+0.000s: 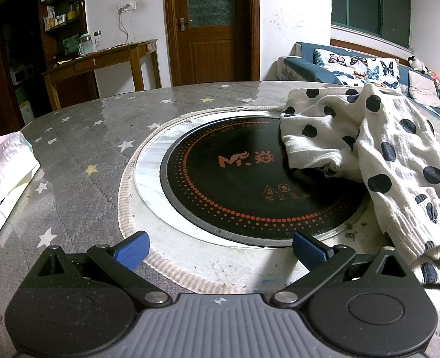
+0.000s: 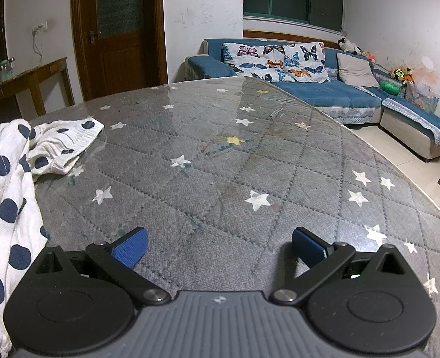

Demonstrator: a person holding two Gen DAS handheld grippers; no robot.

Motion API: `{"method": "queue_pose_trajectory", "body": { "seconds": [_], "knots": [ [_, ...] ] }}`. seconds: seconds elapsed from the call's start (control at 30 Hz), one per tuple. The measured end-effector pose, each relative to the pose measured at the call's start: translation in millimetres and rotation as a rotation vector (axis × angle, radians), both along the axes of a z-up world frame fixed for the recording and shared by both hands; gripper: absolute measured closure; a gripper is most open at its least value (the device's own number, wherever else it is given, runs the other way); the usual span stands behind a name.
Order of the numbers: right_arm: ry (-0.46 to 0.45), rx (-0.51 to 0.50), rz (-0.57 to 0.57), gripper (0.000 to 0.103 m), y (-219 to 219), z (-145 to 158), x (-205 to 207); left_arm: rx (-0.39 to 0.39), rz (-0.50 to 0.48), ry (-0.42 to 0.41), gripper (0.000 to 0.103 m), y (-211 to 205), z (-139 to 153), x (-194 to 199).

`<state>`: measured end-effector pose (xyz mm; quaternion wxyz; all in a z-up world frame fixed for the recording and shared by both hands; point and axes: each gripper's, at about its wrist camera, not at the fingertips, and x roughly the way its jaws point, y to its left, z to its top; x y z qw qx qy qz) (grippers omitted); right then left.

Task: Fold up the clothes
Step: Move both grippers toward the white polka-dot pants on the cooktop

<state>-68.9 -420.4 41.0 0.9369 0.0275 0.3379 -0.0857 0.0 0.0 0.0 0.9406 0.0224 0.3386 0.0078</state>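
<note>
My left claw (image 1: pixel 218 249) wide, empty, over round grey star-quilted table (image 1: pixel 79 149). My right claw (image 2: pixel 218 246) wide, empty. Crumpled white navy-dotted garment (image 1: pixel 378 155) between them, partly covering black round hotplate (image 1: pixel 234 185).

The right gripper (image 2: pixel 218 249) hangs spread wide over the grey table (image 2: pixel 249 164); a spotted garment (image 2: pixel 14 173), perhaps trousers, lies crumpled left.

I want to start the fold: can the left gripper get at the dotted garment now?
Probably yes. The left gripper is open and the garment lies just to its right, with nothing between them.
</note>
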Motion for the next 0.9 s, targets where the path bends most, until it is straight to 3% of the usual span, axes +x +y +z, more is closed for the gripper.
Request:
{"method": "queue_pose_trajectory", "body": {
  "seconds": [0.4, 0.9],
  "knots": [
    [-0.022, -0.021, 0.038, 0.0, 12, 8, -12, 0.004, 0.026, 0.008, 0.0, -5, -2, 1],
    [-0.055, -0.073, 0.116, 0.0, 77, 20, 24, -0.008, 0.013, 0.029, 0.0, -27, 8, -25]
  ]
}}
